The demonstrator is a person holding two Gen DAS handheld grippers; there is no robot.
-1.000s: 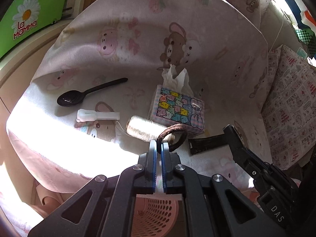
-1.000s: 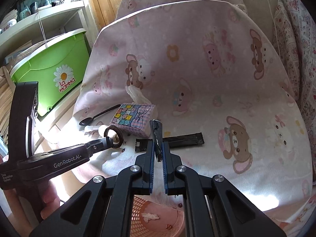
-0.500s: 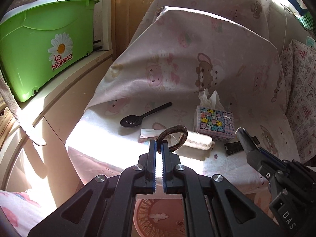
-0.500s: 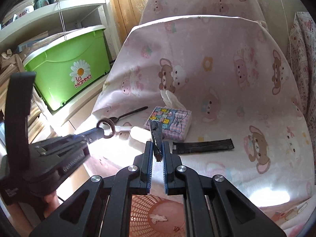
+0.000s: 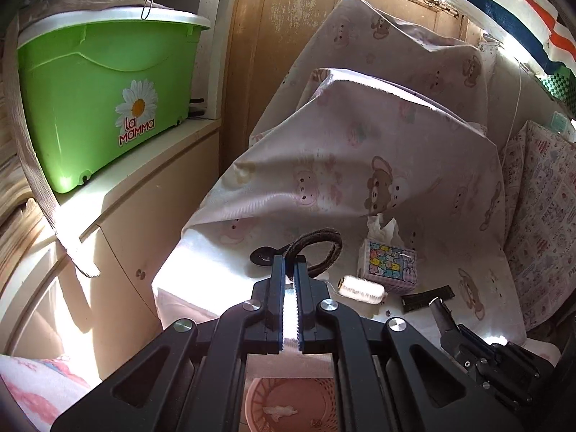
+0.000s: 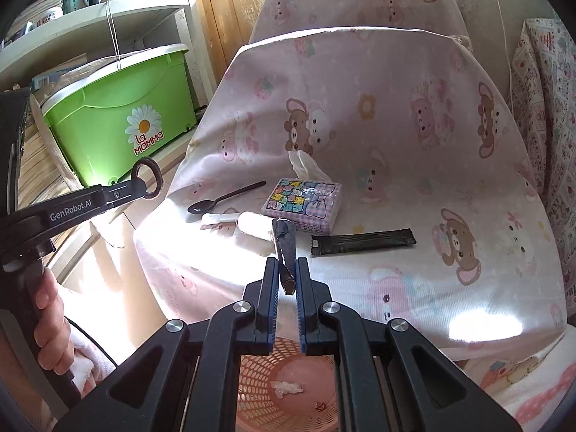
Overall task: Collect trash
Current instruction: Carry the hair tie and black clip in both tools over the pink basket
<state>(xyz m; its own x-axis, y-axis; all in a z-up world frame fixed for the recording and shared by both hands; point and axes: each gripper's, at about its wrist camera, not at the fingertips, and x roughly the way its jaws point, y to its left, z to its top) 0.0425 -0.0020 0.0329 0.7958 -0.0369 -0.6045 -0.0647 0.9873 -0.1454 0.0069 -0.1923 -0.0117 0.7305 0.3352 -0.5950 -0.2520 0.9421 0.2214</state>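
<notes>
- Left wrist view: the left gripper (image 5: 291, 264) is clenched on a dark hair tie (image 5: 316, 248), and since a second ago it has drawn back and up from the cushion (image 5: 216, 270) — the tie, which hung just above the thread spool (image 5: 361, 289) then, now hangs in the air out past the cushion's front-left corner.
- Right wrist view shows the right gripper (image 6: 287, 273) grasping a dark wrapper scrap (image 6: 284, 248), its jaws a little apart around it; it too has pulled back, so the scrap is clear of the cushion's front edge.
- A pink basket (image 6: 259, 370) sits below both grippers and shows more fully than before; a white wad (image 6: 287, 388) already lies inside.
- Both pieces of trash are lifted, then, and the carry looks nearly done — the drop into the basket seems the step at hand.
- Left on the cushion: a spoon (image 6: 225, 198) near the left edge, a tissue pack (image 6: 301, 207) mid-seat, and a long black sachet (image 6: 363, 242) near the front, likely the next pick.
</notes>
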